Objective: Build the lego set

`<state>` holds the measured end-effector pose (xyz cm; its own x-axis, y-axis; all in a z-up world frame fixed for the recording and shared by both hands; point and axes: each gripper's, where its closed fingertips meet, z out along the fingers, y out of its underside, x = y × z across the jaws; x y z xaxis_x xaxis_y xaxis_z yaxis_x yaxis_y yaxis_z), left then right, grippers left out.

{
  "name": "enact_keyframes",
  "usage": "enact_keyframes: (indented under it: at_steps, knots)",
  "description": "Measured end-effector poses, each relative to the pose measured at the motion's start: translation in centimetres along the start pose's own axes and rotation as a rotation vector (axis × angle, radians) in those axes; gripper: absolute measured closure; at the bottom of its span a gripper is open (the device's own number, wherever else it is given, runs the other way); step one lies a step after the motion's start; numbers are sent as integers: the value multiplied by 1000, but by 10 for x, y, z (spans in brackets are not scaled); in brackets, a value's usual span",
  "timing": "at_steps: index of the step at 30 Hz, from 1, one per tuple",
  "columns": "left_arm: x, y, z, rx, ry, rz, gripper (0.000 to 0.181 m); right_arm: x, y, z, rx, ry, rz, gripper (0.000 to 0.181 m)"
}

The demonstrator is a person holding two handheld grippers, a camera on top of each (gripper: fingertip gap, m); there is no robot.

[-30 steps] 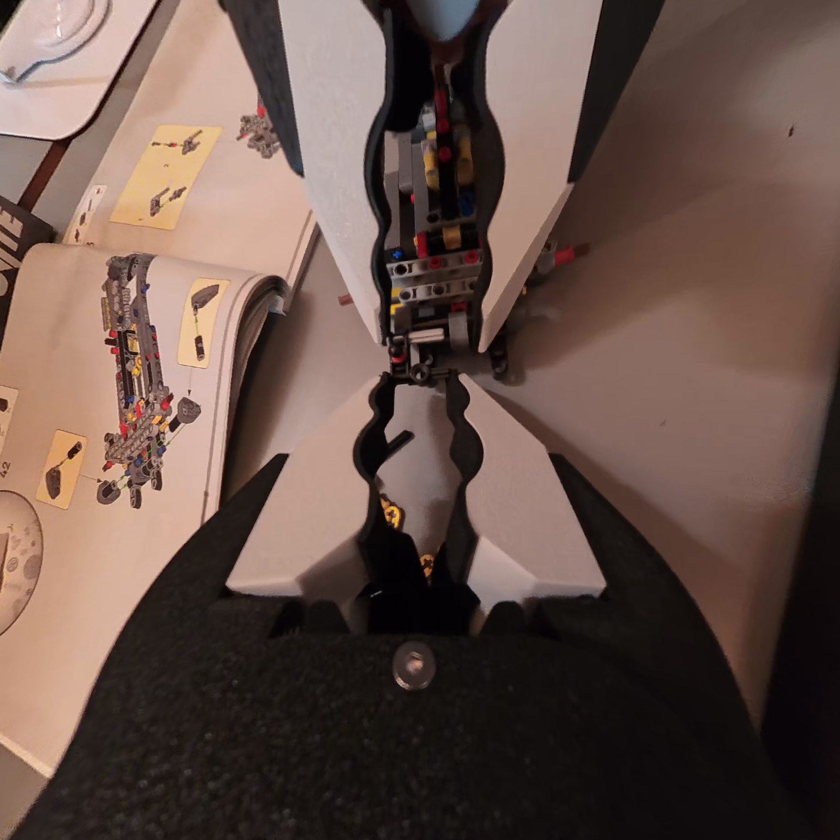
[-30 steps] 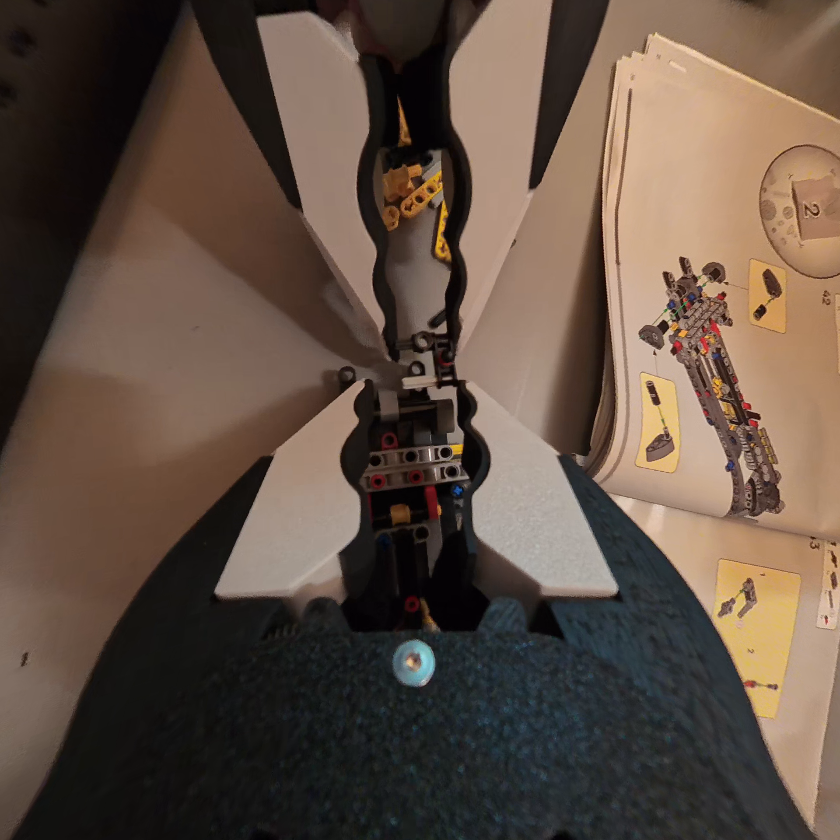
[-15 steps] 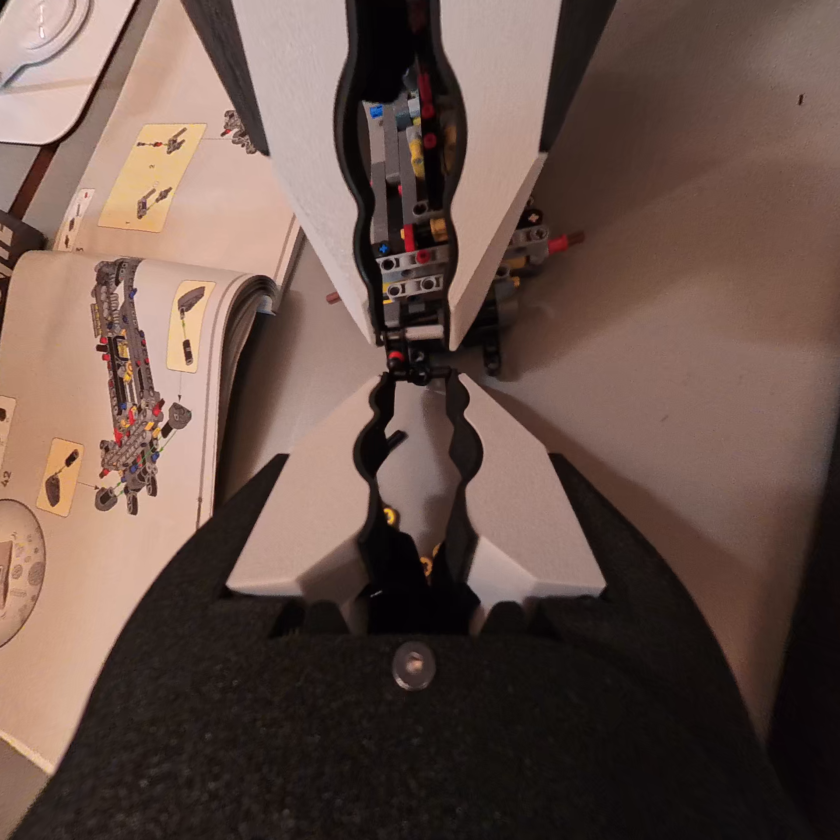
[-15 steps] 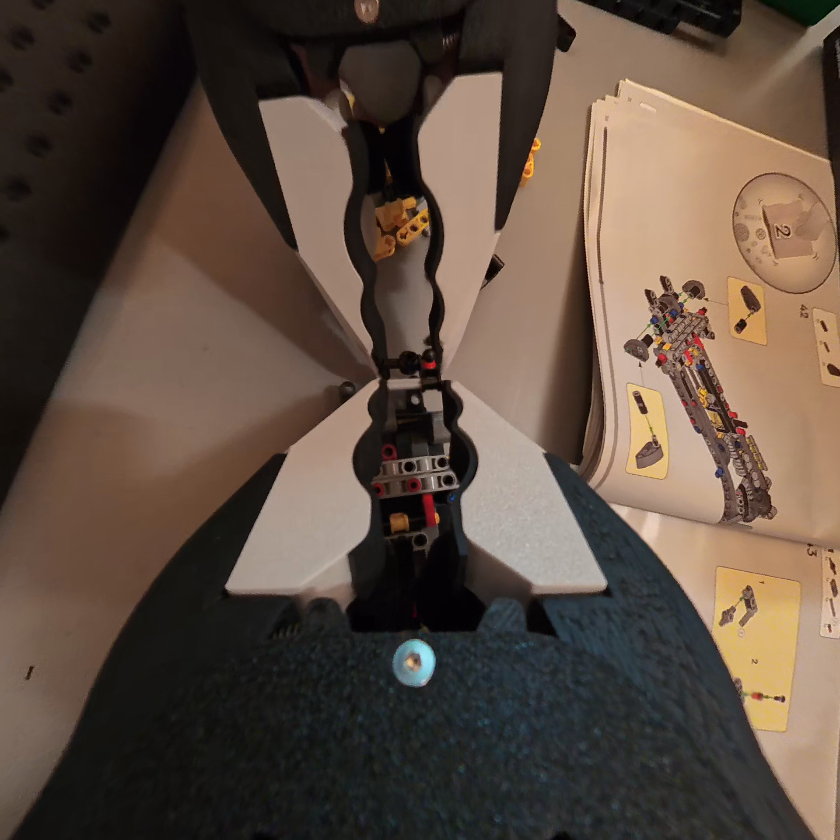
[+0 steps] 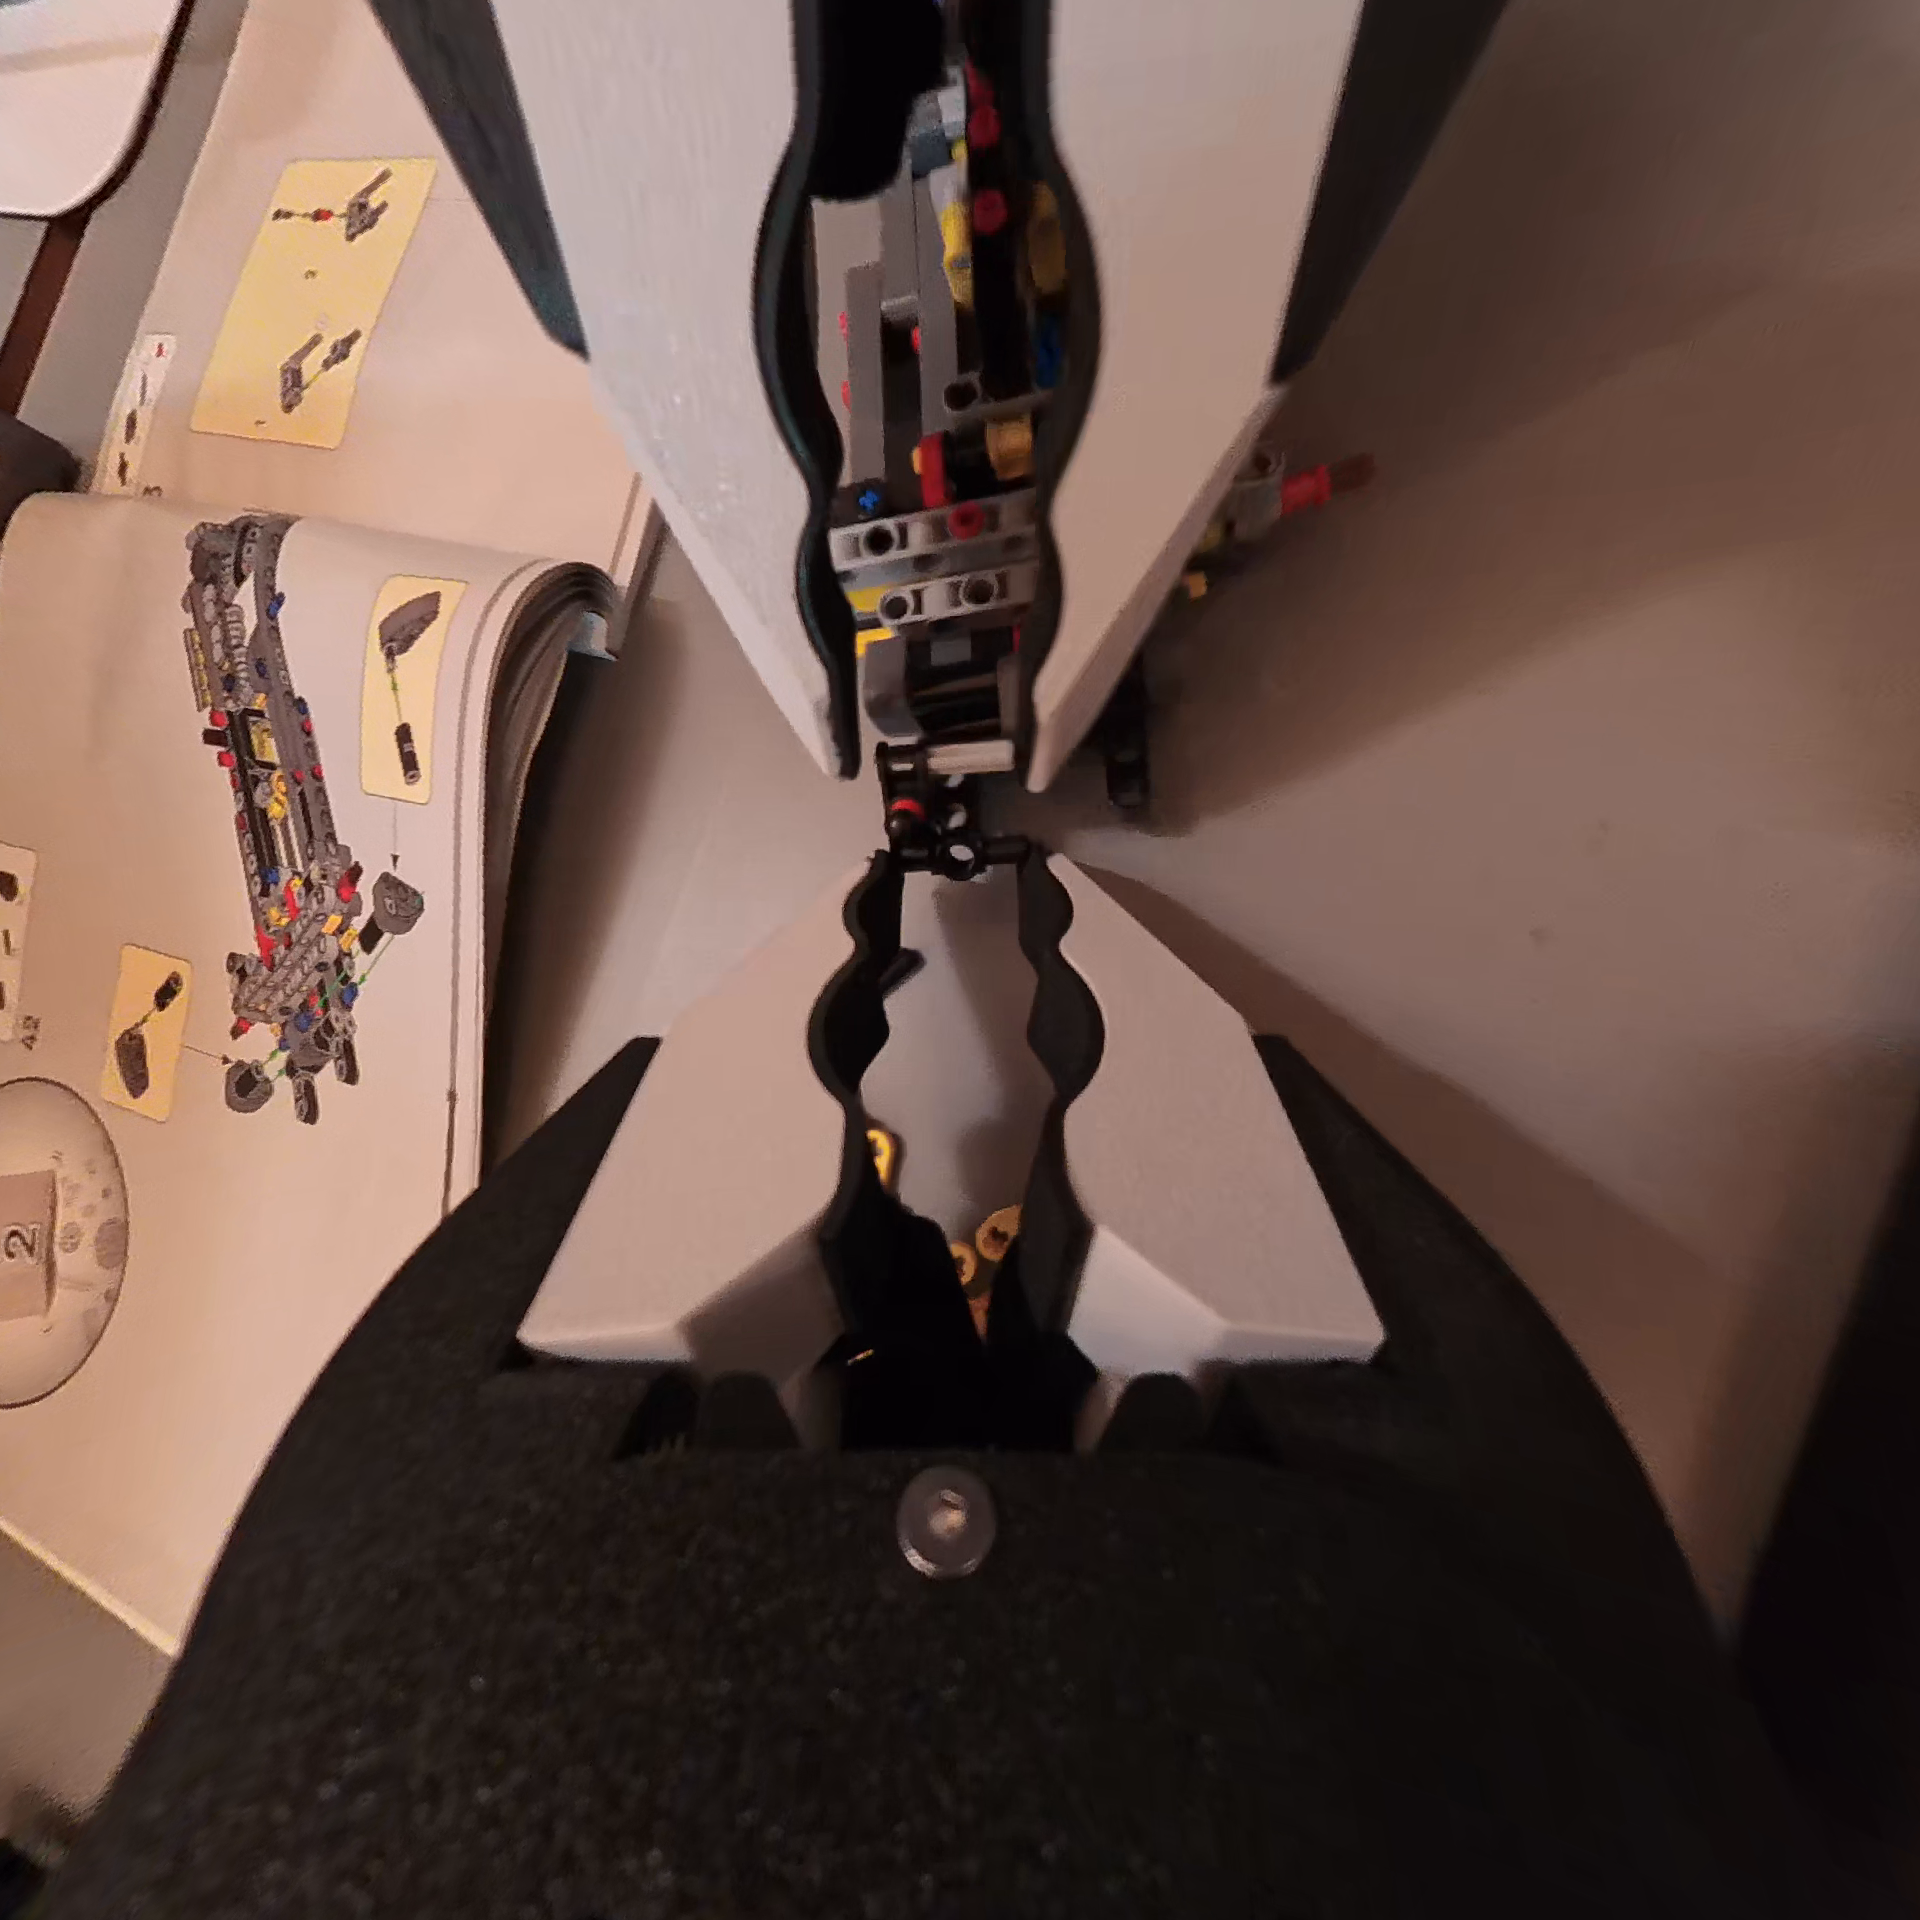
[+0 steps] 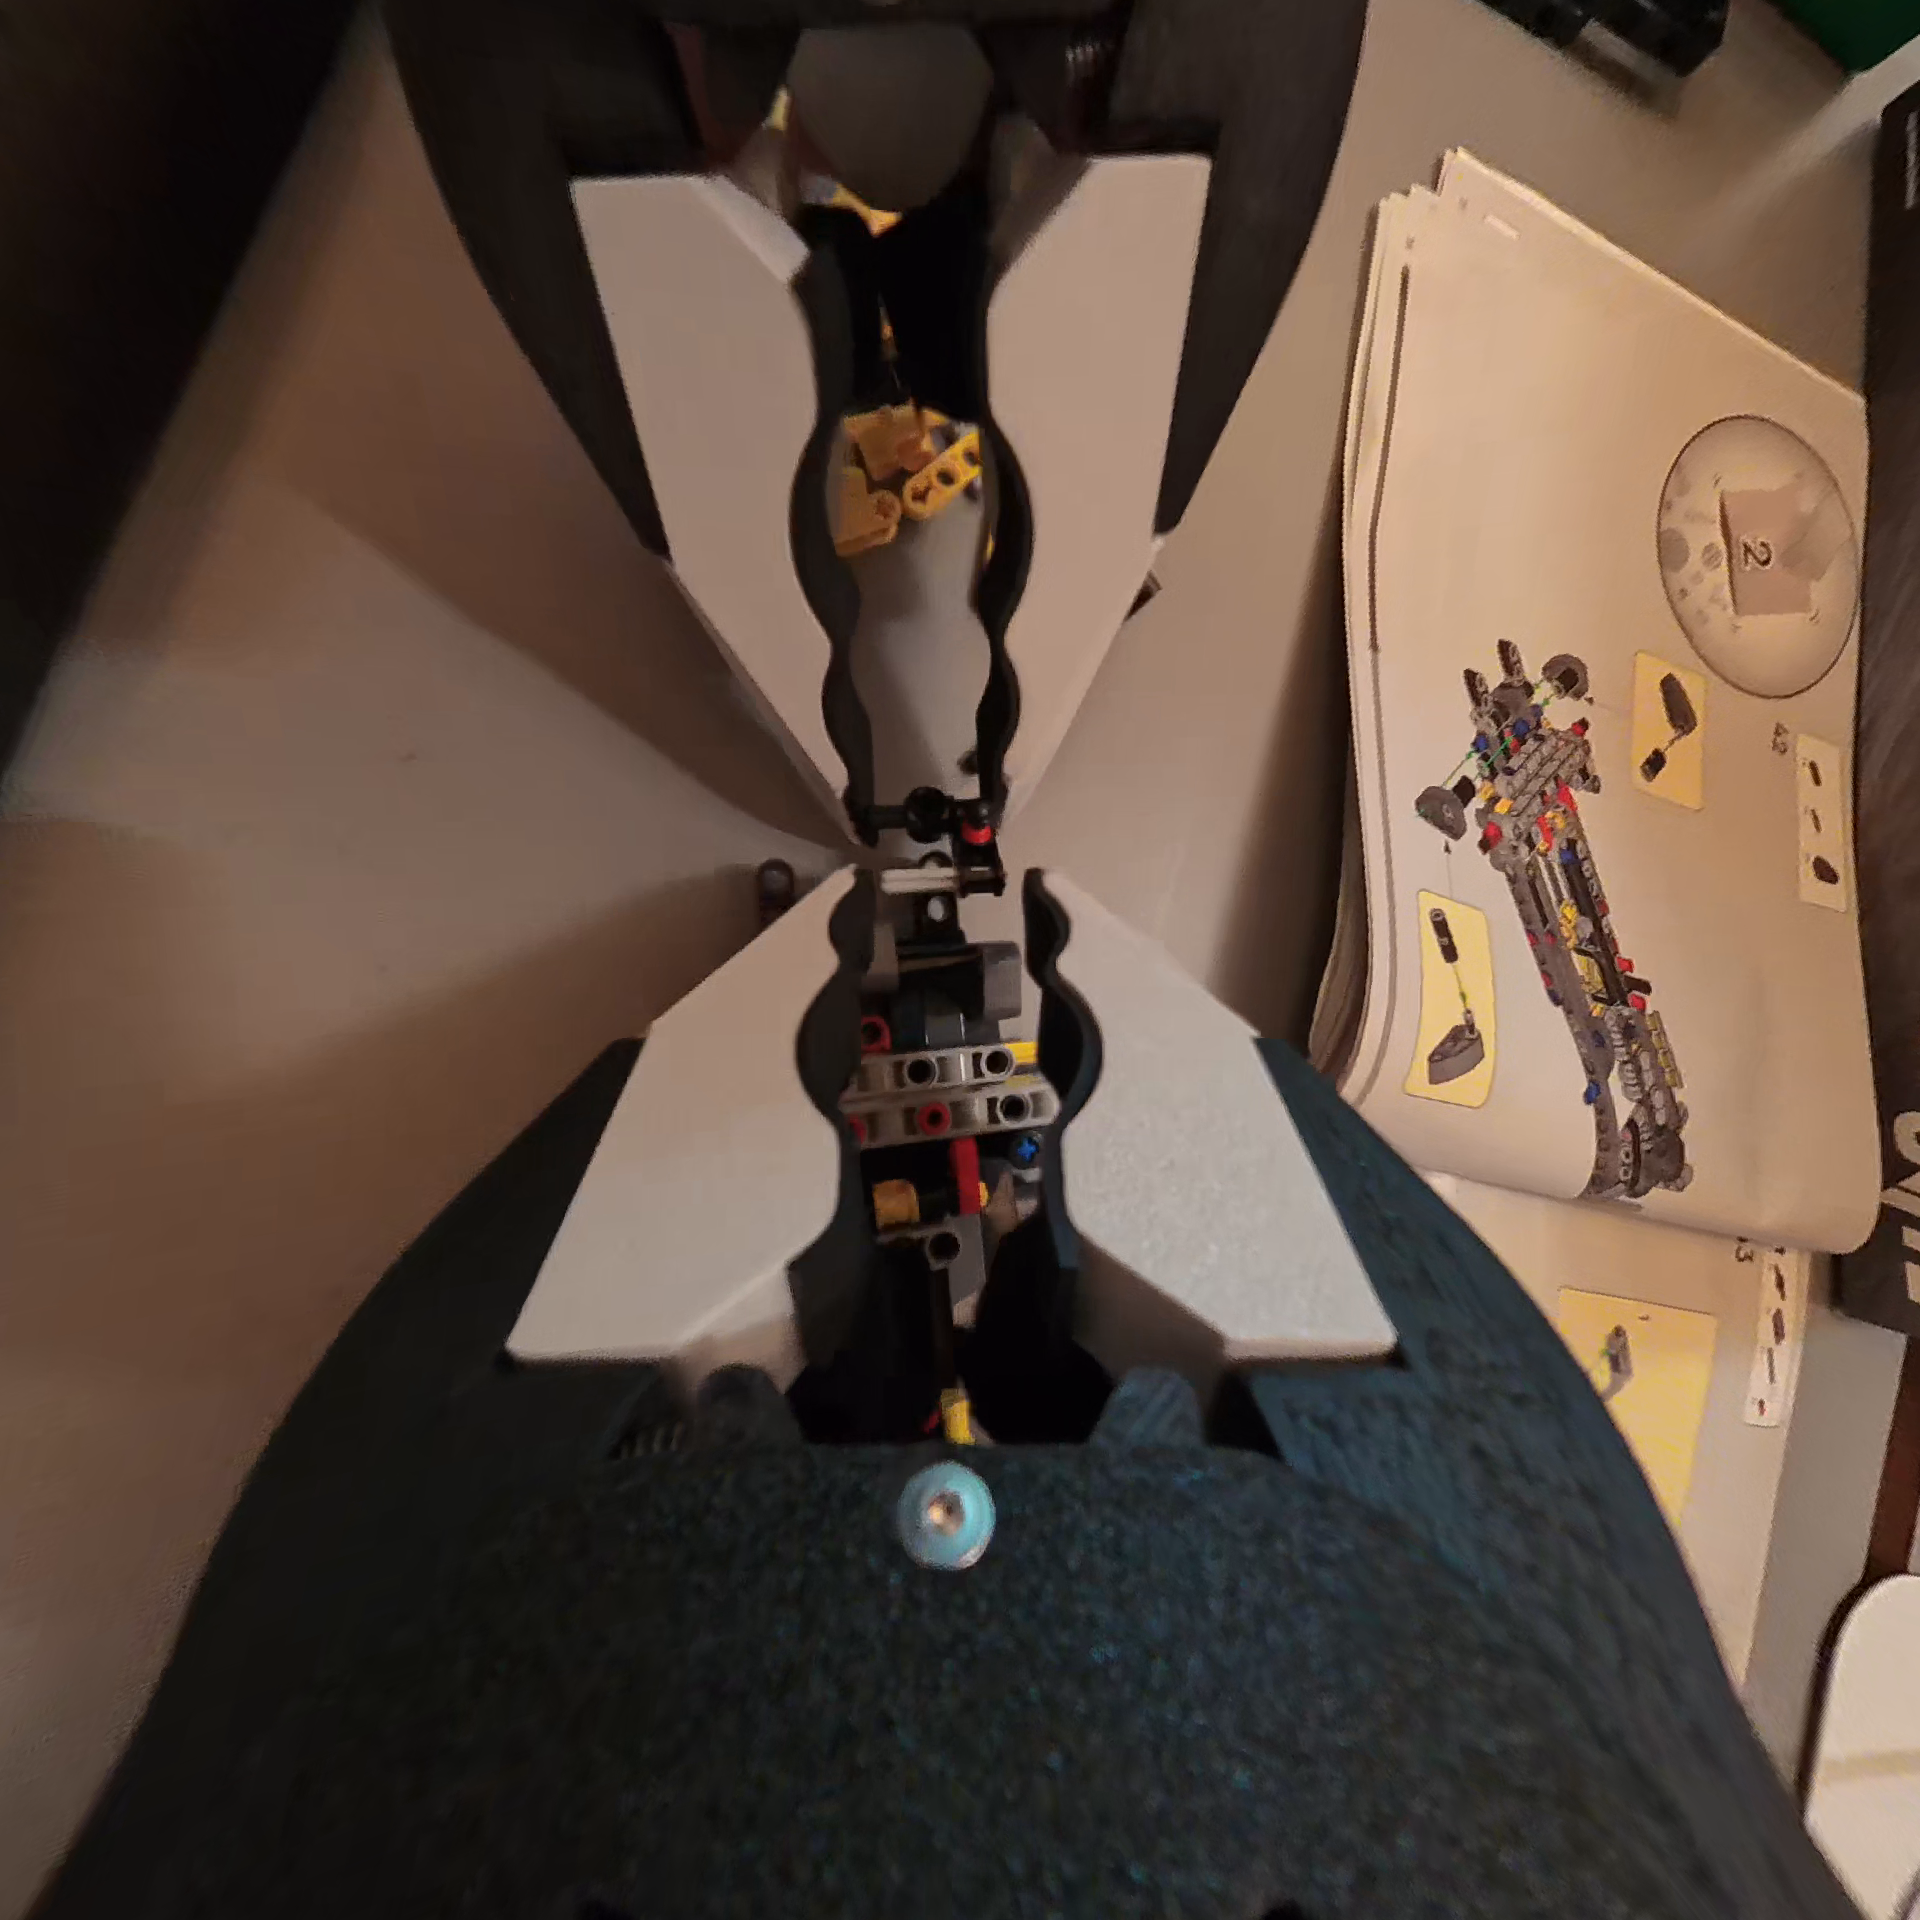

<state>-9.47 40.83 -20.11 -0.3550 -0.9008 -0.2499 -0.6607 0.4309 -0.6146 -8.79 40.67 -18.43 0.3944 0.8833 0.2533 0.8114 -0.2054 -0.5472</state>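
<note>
Jaws of both grippers clamp lego: left [image 5: 951, 868] a black connector [image 5: 940, 831], right [image 6: 940, 894] the chassis [image 6: 945, 1091], manual [image 6: 1621, 790] alongside

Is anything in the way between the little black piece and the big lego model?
Nothing visible. The small black connector piece, pinched at the left gripper tips, already meets the grey lego model clamped in the right gripper. Only bare table lies around them.

Matt paper instruction booklet [image 5: 260, 831]; glossy plastic lego assembly [image 6: 951, 1091]; smooth table [image 5: 1558, 831]

Beige table [image 5: 1558, 935], open instruction booklet [image 5: 156, 1195]
</note>
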Motion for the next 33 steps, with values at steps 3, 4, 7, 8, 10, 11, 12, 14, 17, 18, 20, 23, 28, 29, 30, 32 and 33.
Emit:
enact_keyframes:
  at_steps: [3,4,7,8,10,11,12,14,17,18,20,23,28,29,30,32,33]
  knots:
    - [1,-1,1,6,6,-1,160,-1,2,0,14,-22,25,156]
    - [1,-1,1,10,12,-5,160,-2,2,-1,19,-31,33,157]
    - [3,-1,0,18,31,-9,160,-4,-1,-1,36,-56,51,159]
    - [5,-1,0,26,45,-18,160,-4,0,-1,38,-61,54,159]
    - [7,-1,-1,44,81,-44,160,-5,-1,-1,49,-78,67,159]
    - [7,-2,-3,56,93,-61,160,-5,-2,-1,57,-77,70,159]
    - [6,-3,-5,74,107,-80,159,-4,-2,-2,62,-69,65,159]
    - [4,-7,-9,115,129,-120,158,-2,-2,-4,68,-56,56,159]
    - [0,-12,-16,159,163,-170,155,0,-3,-8,85,-41,49,159]
    - [-1,-13,-17,166,172,-185,154,0,-3,-9,89,-38,51,159]
    - [0,-13,-17,174,198,-211,155,0,-5,-10,104,-39,55,159]
    - [-2,-18,-23,217,226,-248,158,1,-2,-10,100,-37,63,159]
    - [-13,-17,-27,240,208,-290,159,0,-5,-12,129,-47,76,159]
    - [-12,-17,-27,242,218,-292,159,-1,-7,-12,138,-52,78,159]
    - [-10,-18,-27,246,231,-291,159,-1,-8,-12,145,-57,79,159]
    - [-6,-20,-26,252,251,-282,162,-3,-11,-11,152,-63,78,159]
    - [-5,-20,-26,249,254,-277,163,-3,-11,-10,152,-66,78,159]
